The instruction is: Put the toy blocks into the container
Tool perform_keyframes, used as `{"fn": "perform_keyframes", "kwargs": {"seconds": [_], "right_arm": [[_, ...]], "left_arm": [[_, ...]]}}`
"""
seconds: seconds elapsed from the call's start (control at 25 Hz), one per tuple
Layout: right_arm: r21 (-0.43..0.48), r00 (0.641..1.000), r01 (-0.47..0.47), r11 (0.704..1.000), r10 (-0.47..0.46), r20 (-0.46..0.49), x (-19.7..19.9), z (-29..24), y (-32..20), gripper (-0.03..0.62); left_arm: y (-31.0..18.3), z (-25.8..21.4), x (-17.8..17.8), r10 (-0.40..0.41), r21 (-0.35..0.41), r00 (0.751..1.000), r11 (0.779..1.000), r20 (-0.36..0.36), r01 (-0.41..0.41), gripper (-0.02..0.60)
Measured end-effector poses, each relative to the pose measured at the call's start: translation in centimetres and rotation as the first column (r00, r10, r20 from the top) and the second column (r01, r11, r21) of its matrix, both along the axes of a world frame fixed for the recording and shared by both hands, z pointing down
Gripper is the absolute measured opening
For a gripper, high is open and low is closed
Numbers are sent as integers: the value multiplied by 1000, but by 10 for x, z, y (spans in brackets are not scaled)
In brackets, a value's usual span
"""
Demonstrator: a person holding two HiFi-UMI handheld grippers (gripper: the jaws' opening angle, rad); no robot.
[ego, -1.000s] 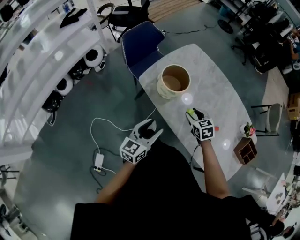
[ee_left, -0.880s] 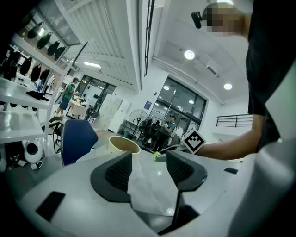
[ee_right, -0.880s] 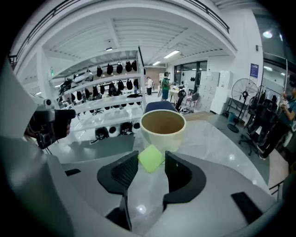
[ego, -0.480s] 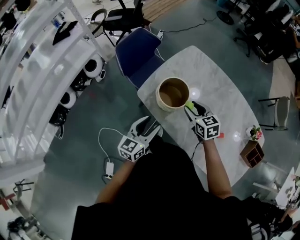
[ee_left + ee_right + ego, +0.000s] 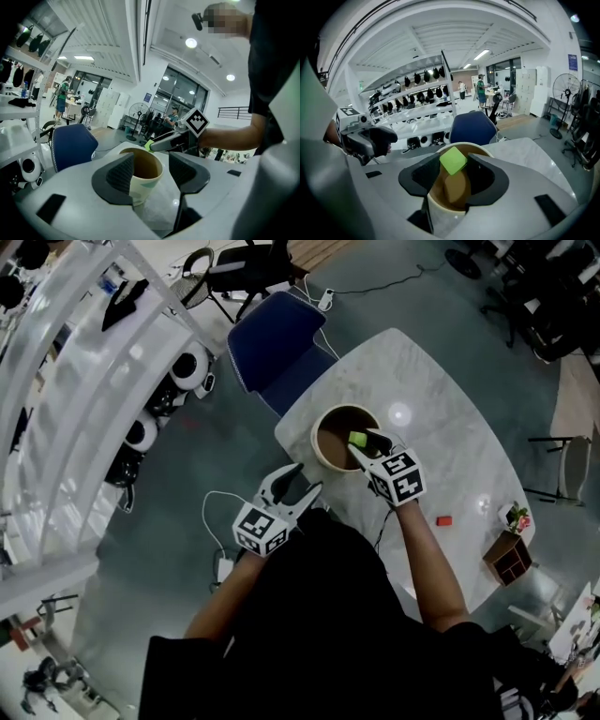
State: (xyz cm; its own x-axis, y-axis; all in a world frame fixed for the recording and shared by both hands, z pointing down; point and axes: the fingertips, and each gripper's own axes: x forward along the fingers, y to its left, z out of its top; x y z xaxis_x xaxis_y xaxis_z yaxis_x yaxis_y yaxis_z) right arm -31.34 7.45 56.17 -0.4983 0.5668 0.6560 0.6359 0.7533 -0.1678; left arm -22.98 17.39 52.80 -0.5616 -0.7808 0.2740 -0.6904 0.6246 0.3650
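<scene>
**Holding a green block (image 5: 357, 439) over the container (image 5: 317, 437)**

Head view: the right gripper (image 5: 359, 442) pinches the green block above the container. Left gripper view: the left gripper (image 5: 151, 171) gapes, empty. Right gripper view: the block seems light and stiff; its flat faces suit gripping.

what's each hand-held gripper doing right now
left hand-held gripper: open, empty
right hand-held gripper: closed on a green block, over the cup

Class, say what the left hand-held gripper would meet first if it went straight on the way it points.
Likely the container, dead ahead of the left hand-held gripper, framed by its open jaws; depth is unclear.
</scene>
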Motion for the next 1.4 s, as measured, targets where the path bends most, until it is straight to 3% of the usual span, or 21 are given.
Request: {"fn": "perform_keyframes", "kwargs": {"seconds": [0.32, 0.6, 0.8, 0.96, 1.4], "right_arm": [[87, 993, 84, 993, -76, -95, -12, 35, 28, 175], [160, 969, 162, 974, -126, -214, -22, 68, 43, 175], [177, 942, 164, 970, -101, -322, -24, 99, 44, 175], [179, 921, 141, 974, -62, -385, -26, 119, 43, 175], [255, 871, 237, 937, -89, -483, -25, 168, 46, 175]], "left_arm": [[2, 4, -20, 25, 17, 999, 1000, -20, -25, 210], [4, 19, -53, 120, 36, 992, 992, -49, -118, 210], [9, 26, -70, 200, 49, 978, 979, -61, -198, 210], [21, 27, -84, 200, 71, 977, 978, -73, -195, 210], [43, 37, -112, 239, 91, 965, 969, -108, -230, 210]]}}
